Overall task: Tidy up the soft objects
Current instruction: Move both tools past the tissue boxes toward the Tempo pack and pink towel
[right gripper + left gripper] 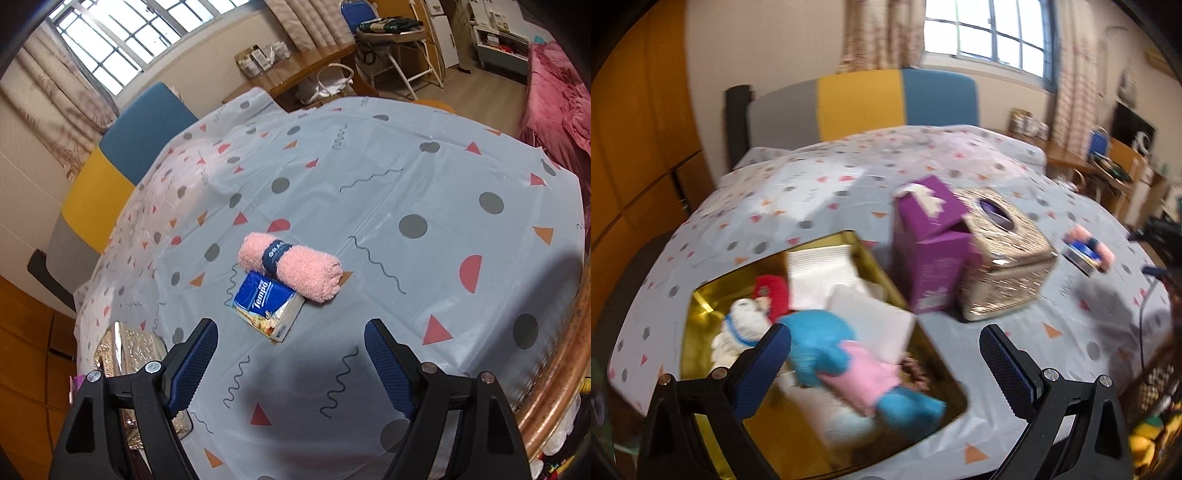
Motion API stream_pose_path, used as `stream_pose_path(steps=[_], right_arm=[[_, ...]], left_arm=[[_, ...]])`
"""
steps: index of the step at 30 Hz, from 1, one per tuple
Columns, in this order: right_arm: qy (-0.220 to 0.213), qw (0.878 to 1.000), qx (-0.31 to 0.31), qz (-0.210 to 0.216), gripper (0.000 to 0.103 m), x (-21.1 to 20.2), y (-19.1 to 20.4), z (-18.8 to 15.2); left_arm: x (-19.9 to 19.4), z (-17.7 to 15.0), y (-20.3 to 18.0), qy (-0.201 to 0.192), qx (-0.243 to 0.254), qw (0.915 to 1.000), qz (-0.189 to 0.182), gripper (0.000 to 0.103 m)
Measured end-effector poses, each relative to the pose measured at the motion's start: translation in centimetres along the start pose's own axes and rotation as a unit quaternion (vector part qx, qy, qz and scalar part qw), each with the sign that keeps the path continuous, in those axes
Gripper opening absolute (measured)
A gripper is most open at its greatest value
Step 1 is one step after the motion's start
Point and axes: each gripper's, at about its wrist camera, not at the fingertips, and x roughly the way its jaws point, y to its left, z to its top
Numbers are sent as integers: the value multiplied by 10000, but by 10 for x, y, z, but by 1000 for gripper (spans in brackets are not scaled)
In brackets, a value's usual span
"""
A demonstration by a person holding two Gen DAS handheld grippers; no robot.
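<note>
A gold tin on the table holds a blue and pink plush toy, a white plush, a red soft item and white folded cloths. My left gripper hangs open just above the tin's right part, nothing between its fingers. In the right wrist view a rolled pink towel with a dark band lies against a blue tissue pack. My right gripper stands open just short of the pack, touching nothing.
A purple tissue box and a shiny metallic tissue cover stand right of the tin. The patterned tablecloth covers the round table. A chair with grey, yellow and blue panels stands behind it. A pink bedspread lies at the far right.
</note>
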Motion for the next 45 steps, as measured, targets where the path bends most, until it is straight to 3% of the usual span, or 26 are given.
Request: stream_pose_path(steps=[13,20,21,27,32,37,40,45], right_arm=[[12,9999,-102,-34,83,21,9,31],[-659,9976,-63,-202,83,31,-1,51],[-591,9980,33,-225,83,33,-5,52],[-552,9969,458,329,83,31,-19,55],[-529,9962,446,536,83,31,-17,54],[-547,9927,681,826,83,29,-25,55],[-535,9898,836,1020,83,28,-30,55],[-544,9825,1020,1460,83,26,-36,54]], left_arm=[[14,-3,-60,305,765,9954,-494,103],[20,-6,-81,438,1041,9911,-698,103],[21,-6,-84,453,1064,9905,-741,103],[30,-4,-106,623,1280,9847,-1003,103],[39,4,-129,833,1317,9777,-1409,103],[49,14,-161,1139,1359,9644,-1962,102],[57,23,-186,1357,1422,9524,-2331,94],[70,44,-222,1405,1502,9460,-2504,90]])
